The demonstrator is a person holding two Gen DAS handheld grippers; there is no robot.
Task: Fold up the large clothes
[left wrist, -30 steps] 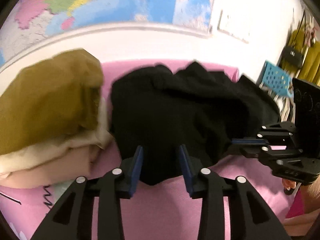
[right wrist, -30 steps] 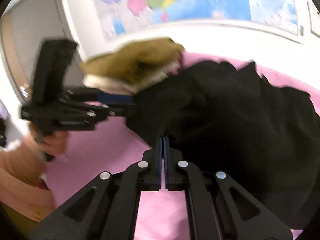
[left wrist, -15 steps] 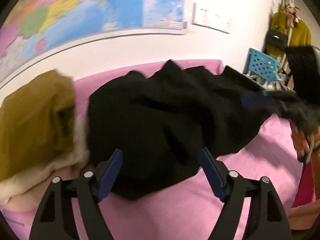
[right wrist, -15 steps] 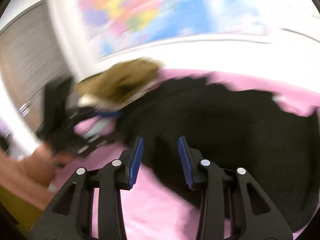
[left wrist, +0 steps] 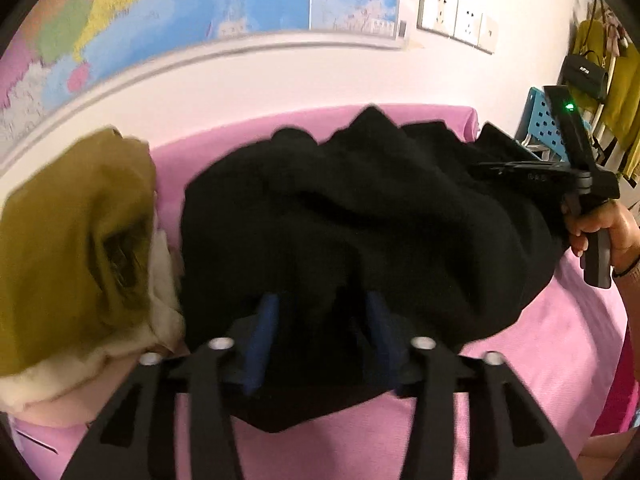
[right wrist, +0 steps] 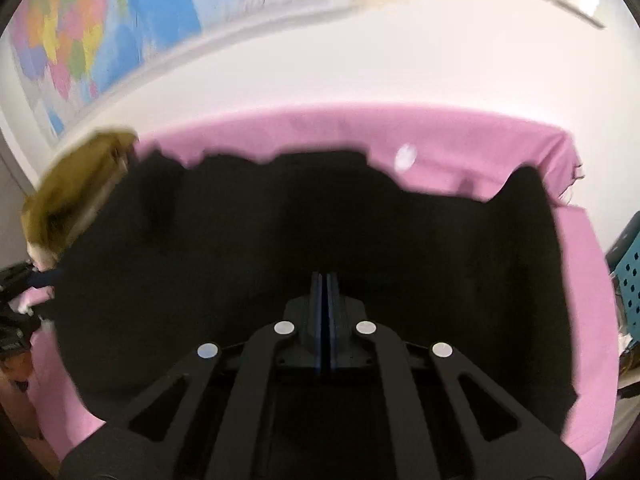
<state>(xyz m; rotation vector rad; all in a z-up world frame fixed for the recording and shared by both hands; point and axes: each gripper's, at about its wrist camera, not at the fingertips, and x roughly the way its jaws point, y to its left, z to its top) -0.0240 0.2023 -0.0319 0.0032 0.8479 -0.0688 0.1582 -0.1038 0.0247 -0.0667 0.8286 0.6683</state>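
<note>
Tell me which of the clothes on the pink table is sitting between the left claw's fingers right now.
The black garment, spread mid-table: its near edge bunches between the closing left claw. The mustard-yellow garment and cream one sit stacked aside.

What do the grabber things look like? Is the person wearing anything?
Both the left gripper and the right gripper are black, with blue finger pads and round silver screws. The right one's camera mount has a small green light. The right hand wears a thin dark wristband.

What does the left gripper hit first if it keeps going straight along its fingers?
The black garment. The left gripper already has a fold of it between its closing jaws, so more black cloth lies directly ahead, then probably the pink cover beneath; depth is unclear.
</note>
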